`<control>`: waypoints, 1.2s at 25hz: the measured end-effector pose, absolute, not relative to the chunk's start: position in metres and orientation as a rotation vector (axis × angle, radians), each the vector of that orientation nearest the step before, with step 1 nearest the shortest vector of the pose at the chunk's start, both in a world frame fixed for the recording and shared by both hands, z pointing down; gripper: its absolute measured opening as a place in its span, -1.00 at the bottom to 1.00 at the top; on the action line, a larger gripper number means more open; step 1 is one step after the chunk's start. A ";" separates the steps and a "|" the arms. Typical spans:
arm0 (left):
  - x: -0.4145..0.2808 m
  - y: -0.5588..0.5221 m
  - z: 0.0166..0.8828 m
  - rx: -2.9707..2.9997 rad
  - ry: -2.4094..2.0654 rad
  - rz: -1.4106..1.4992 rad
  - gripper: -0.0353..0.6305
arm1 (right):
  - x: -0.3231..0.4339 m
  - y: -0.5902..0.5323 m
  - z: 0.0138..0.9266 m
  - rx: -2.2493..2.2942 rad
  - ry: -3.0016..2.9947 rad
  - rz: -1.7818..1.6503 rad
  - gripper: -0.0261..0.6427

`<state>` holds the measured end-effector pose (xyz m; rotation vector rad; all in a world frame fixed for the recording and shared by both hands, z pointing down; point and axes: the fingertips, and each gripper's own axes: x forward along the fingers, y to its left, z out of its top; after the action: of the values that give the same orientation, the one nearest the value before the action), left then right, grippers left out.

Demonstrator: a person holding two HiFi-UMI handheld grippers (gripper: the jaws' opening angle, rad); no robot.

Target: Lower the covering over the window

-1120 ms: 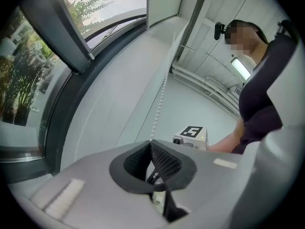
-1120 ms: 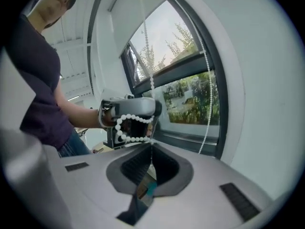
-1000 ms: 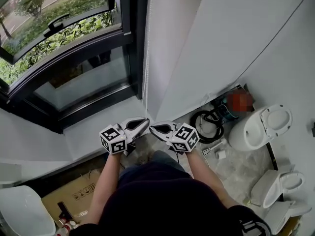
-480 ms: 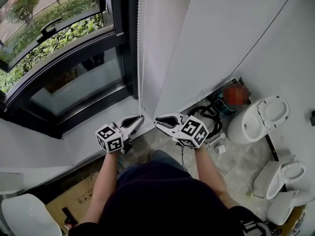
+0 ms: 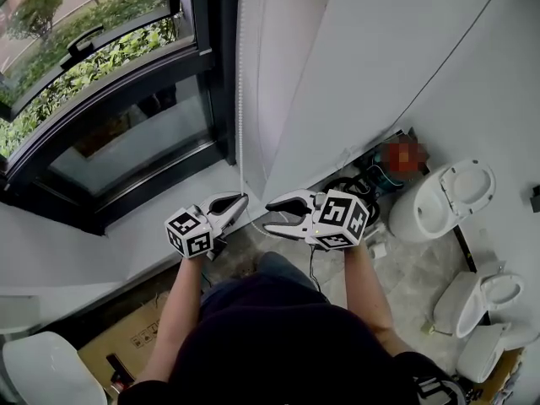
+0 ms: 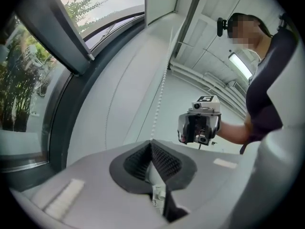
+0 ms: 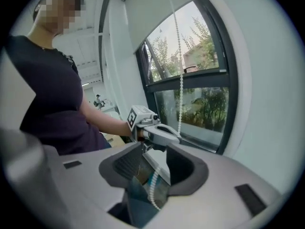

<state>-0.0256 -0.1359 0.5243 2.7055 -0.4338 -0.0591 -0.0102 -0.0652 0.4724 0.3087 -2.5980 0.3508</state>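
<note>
A white bead cord (image 5: 240, 99) hangs down beside the dark-framed window (image 5: 110, 116). My left gripper (image 5: 240, 201) is shut on the bead cord; in the left gripper view the cord (image 6: 159, 94) runs up from the closed tips of my left gripper (image 6: 151, 144). Just right of it, my right gripper (image 5: 268, 214) stands open. In the right gripper view a lower stretch of the cord (image 7: 152, 187) passes loosely through my right gripper (image 7: 155, 151), and its pads do not press on it. The white blind (image 7: 150, 6) is rolled high above the glass.
Two white toilets (image 5: 447, 197) (image 5: 489, 298) stand on the floor at right, with a coiled black cable (image 5: 350, 201) near the wall. A cardboard box (image 5: 118, 336) and another white bowl (image 5: 42, 369) lie at lower left. The window sill (image 5: 160, 218) runs below the glass.
My right gripper has risen and its jaws stand wider apart than a second ago. The left gripper has kept its hold on the cord in the same place.
</note>
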 end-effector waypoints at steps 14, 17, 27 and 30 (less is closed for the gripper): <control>-0.025 -0.116 0.528 2.723 -0.398 -0.036 -0.86 | -0.041 -0.131 0.414 0.650 -2.787 0.216 -0.54; -0.025 -0.113 0.527 2.729 -0.387 -0.023 -0.86 | -0.046 -0.139 0.395 0.695 -2.852 0.208 -0.59; -0.028 -0.106 0.527 2.714 -0.390 -0.017 -0.86 | -0.052 -0.141 0.353 0.739 -2.994 0.190 -0.88; -0.029 -0.105 0.525 2.708 -0.404 -0.006 -0.86 | -0.053 -0.141 0.353 0.755 -3.007 0.214 -0.88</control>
<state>-0.0295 -0.1045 0.5255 2.7085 -0.4041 -0.0057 -0.0529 -0.1410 0.3533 0.7547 -3.0074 0.2138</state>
